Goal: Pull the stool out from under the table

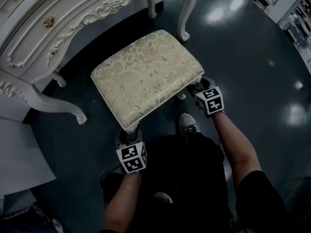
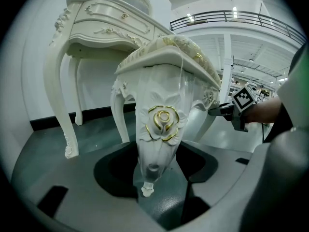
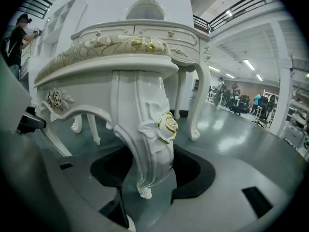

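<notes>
Clamping our left hand-held gripper (image 1: 130, 134) and right hand-held gripper (image 1: 198, 87) each on a glossy, carved white leg of the stool (image 1: 146, 76), we saw its cushioned brocade seat on the dark floor (image 1: 252, 81) just beside the ornate table (image 1: 43, 28).

From the head view I can't see the stool (image 1: 146, 76) legs; the seat covers them. It covers the jaws of my left gripper (image 1: 130, 136) and right gripper (image 1: 197, 87) too. The table (image 1: 58, 28) is cut off at the top and left edges. In the right gripper view, the people (image 3: 257, 101) far back are too small to make out, and the person (image 3: 19, 35) at the left edge is partly cut off.
</notes>
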Action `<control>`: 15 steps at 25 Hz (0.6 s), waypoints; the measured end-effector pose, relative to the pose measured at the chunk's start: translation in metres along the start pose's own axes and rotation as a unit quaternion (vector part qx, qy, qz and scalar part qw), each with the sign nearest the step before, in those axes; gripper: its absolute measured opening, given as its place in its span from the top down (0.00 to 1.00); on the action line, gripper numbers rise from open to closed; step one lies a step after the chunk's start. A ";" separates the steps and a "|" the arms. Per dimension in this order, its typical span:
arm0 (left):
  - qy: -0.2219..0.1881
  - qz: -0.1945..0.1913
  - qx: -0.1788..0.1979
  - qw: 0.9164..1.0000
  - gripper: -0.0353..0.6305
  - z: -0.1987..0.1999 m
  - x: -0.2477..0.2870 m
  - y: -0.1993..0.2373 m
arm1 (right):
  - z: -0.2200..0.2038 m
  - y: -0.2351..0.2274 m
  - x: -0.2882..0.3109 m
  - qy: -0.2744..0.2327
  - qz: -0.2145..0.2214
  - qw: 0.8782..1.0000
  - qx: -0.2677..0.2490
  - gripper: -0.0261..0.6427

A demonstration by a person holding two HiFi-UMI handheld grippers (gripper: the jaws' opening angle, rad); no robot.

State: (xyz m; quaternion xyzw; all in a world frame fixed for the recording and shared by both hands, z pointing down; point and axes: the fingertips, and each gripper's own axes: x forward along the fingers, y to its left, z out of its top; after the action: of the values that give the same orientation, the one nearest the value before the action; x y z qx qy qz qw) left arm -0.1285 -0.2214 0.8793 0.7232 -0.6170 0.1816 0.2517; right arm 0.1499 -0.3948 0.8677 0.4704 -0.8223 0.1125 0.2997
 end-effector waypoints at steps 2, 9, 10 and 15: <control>0.003 0.002 -0.002 1.000 0.57 0.000 -0.001 0.000 | 0.001 0.002 -0.001 0.005 0.004 1.000 0.002 0.56; 0.007 0.001 -0.003 1.000 0.57 0.000 -0.002 -0.001 | 0.002 0.003 0.000 0.011 0.007 1.000 0.003 0.56; 0.007 0.000 -0.003 1.000 0.57 0.000 -0.002 -0.001 | 0.001 0.001 0.001 0.009 0.005 1.000 0.003 0.56; 0.011 0.000 -0.004 1.000 0.57 0.001 -0.003 -0.001 | 0.003 0.003 0.000 0.012 0.004 1.000 0.006 0.56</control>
State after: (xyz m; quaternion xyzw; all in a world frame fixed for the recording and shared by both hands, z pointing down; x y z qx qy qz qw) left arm -0.1277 -0.2193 0.8765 0.7203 -0.6145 0.1872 0.2616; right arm 0.1464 -0.3939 0.8657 0.4674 -0.8199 0.1242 0.3065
